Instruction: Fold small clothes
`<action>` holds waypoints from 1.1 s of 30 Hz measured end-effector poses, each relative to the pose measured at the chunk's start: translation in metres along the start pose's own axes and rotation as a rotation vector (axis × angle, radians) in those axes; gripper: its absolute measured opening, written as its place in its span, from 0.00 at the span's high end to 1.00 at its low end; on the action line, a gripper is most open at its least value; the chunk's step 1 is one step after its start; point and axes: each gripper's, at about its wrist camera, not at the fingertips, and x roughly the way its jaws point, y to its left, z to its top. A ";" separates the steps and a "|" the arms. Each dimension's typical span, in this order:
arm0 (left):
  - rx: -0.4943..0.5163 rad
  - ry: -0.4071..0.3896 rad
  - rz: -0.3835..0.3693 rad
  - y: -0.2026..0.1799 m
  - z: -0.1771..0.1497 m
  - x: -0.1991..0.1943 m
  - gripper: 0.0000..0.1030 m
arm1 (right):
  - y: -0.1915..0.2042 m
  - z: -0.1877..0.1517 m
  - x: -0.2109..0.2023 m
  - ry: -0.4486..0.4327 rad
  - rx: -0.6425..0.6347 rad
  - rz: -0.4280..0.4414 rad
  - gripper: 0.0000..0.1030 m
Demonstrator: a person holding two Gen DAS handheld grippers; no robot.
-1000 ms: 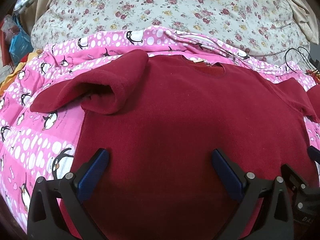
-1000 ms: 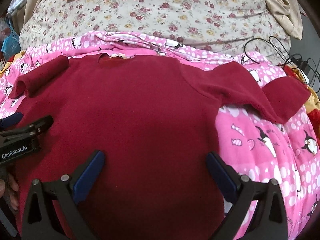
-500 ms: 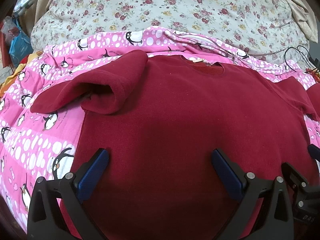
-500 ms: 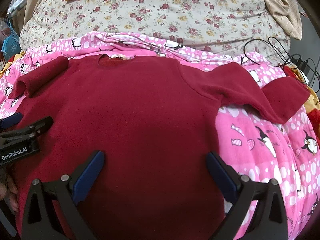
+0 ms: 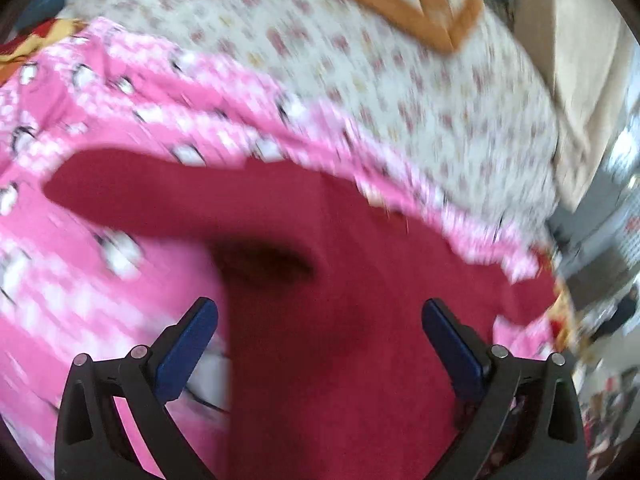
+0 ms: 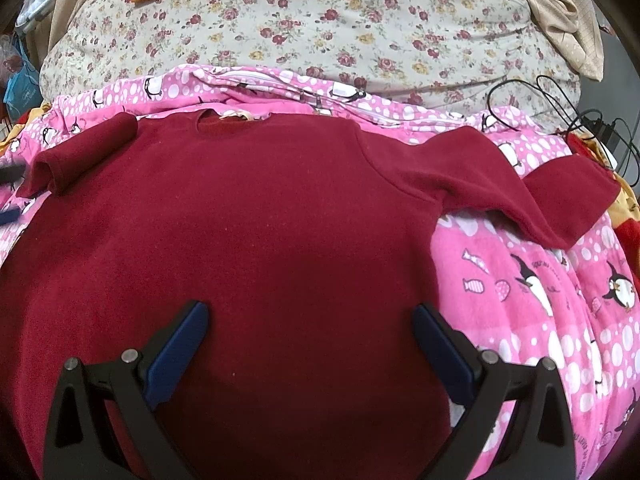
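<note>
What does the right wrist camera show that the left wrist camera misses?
Only the right wrist view shows the sweater's neckline, its far sleeve and black cables, all sharp. Only the blurred left wrist view shows a room background at its right edge. Both share the red sweater, pink penguin blanket, floral bedding and open jaws.

Each gripper, left gripper (image 5: 320, 330) and right gripper (image 6: 310, 326), has black plastic arms shaped like triangles. The fingers (image 6: 178, 354) have flat blue pads. Small round silver screws (image 6: 130, 356) sit on the black arms.
</note>
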 end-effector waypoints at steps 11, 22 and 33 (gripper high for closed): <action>-0.577 -0.061 -0.233 0.222 0.042 -0.003 0.20 | 0.001 0.001 0.001 -0.003 -0.005 -0.008 0.00; -0.519 -0.077 -0.174 0.226 0.069 0.025 0.23 | 0.001 0.002 0.002 -0.001 -0.004 -0.006 0.00; -0.284 -0.103 0.214 0.201 0.076 0.006 1.00 | 0.002 0.001 0.001 -0.001 -0.003 -0.005 0.00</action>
